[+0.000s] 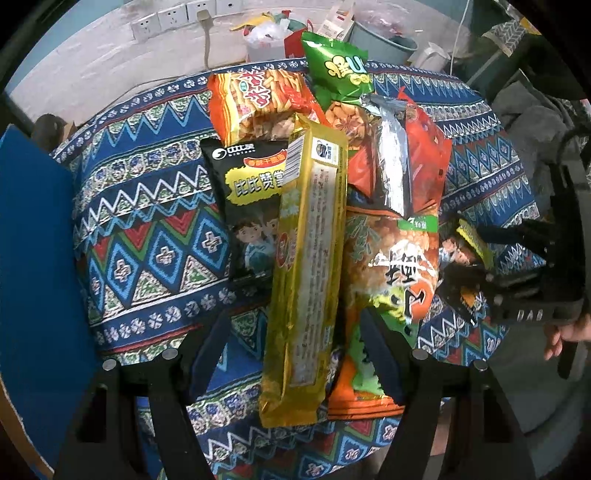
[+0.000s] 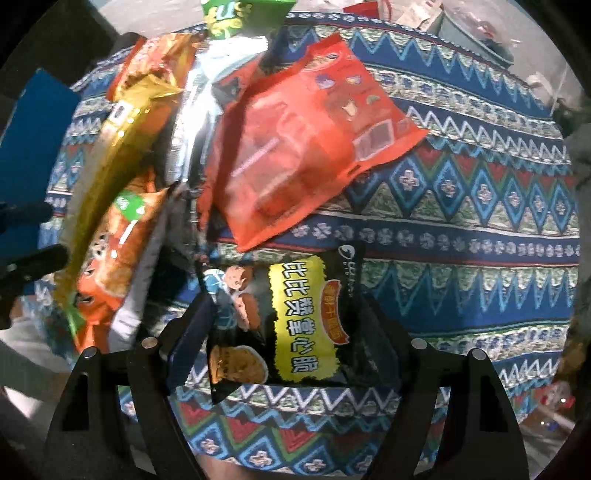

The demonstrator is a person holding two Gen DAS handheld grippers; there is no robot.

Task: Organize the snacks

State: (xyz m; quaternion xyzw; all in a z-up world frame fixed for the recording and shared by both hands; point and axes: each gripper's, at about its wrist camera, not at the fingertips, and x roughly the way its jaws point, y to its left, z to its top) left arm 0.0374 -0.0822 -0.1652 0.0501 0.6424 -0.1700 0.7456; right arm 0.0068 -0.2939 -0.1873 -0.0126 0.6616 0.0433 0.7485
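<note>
Centrally, on a round table under a patterned blue tablecloth (image 1: 155, 236), lies a heap of snack packets; entries follow.

Long gold biscuit packet (image 1: 306, 266): lies lengthwise between the spread fingers of the left gripper (image 1: 295, 354), its near end toward the camera; the jaws stand wide apart and neither finger (image 1: 210, 350) visibly presses it, so the tool is released.

Black snack bag with yellow label (image 1: 251, 206): just left of the gold packet, partly under its edge.

Orange stick-snack bag (image 1: 255, 103): at the far side, touching the black bag's top edge.

Green peanut bag (image 1: 340, 74): far centre, propped against the pile.

Orange-red pouch with silver back (image 1: 406, 158): right of the gold packet, overlapping a large orange-and-green bag (image 1: 391, 266) below it.

Right gripper (image 2: 284, 339): jaws spread to either side of a second black bag with yellow label (image 2: 295, 325); whether the fingers (image 2: 192, 332) touch the bag cannot be told; the bag lies flat on the cloth, so the tool reads as released.

Red pouch (image 2: 310, 147): just beyond that black bag, its corner lifted over the pile.

Background: wall sockets (image 1: 173, 16), a grey bin (image 1: 384, 40), a blue panel (image 1: 37, 258) at the table's left.
</note>
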